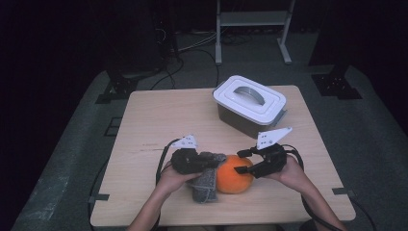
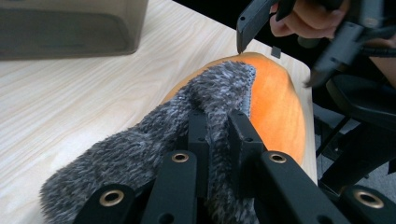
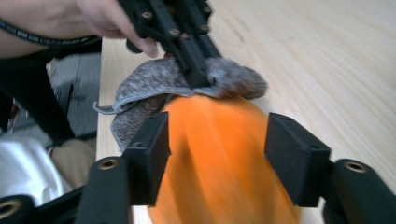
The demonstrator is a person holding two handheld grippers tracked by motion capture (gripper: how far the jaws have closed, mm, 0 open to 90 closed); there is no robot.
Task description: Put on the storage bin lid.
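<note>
The soft grey fuzzy cloth [image 1: 206, 182] lies near the worktop's [image 1: 159, 115] front edge, draped on the round orange pumpkin-like ball [image 1: 234, 175]. The left claw [image 2: 218, 122] pinches its limp, light pile; the right claw [image 3: 217, 154] stands open astride the ball. Grip a fold.

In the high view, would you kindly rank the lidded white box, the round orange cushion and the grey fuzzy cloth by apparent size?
1. Lidded white box, largest.
2. Round orange cushion.
3. Grey fuzzy cloth, which looks smallest, though the left tool hides part of it.
</note>
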